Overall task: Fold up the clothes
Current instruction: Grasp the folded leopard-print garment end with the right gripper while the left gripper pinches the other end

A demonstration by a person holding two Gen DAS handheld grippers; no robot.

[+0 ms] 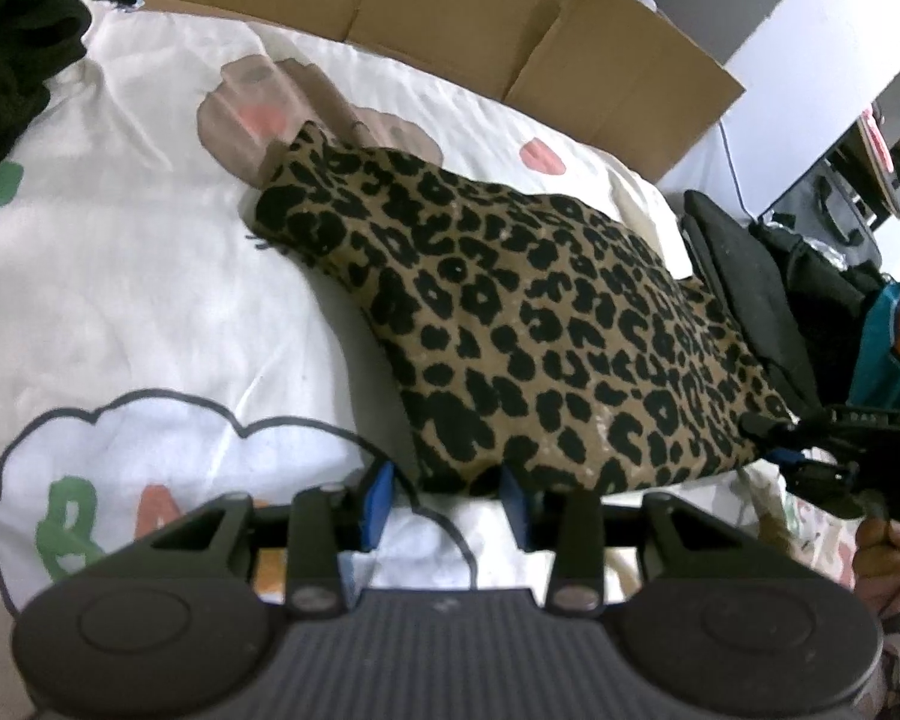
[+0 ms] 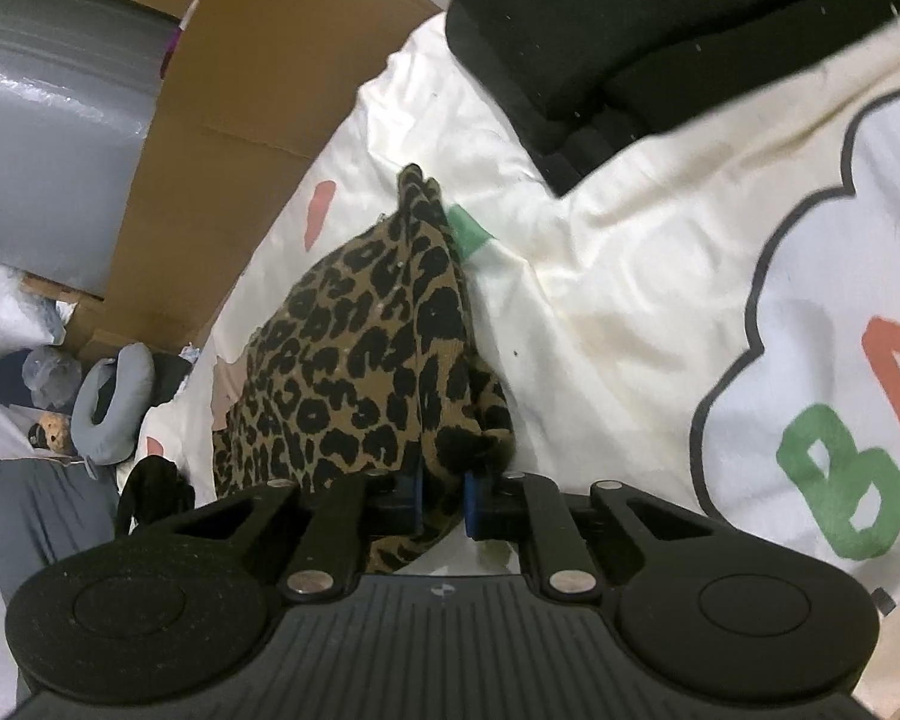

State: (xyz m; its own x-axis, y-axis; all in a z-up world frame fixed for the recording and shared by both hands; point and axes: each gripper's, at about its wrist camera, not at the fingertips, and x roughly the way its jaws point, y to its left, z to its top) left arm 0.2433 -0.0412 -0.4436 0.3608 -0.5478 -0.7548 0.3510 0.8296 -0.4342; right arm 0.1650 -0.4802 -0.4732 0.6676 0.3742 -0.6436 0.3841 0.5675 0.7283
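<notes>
A leopard-print garment point(image 1: 540, 324) lies folded on a white printed bedsheet point(image 1: 120, 270). My left gripper point(image 1: 446, 504) stands open at the garment's near corner. Its blue pads point(image 1: 378, 501) sit on either side of the edge without pressing it, and sheet shows between them. In the left wrist view my right gripper point(image 1: 774, 438) holds the garment's right corner, with a hand point(image 1: 882, 546) behind it. The right wrist view shows the right gripper point(image 2: 443, 501) shut on a bunched fold of the leopard-print garment point(image 2: 354, 360), which rises away from the pads over the sheet point(image 2: 630, 300).
A cardboard box point(image 1: 450, 18) runs along the bed's far side. Black folded clothes point(image 2: 630, 30) lie on the sheet, and another dark pile point(image 1: 12, 60) sits at the far left. A teal garment point(image 1: 894, 348) and a grey neck pillow point(image 2: 114, 402) lie off the bed.
</notes>
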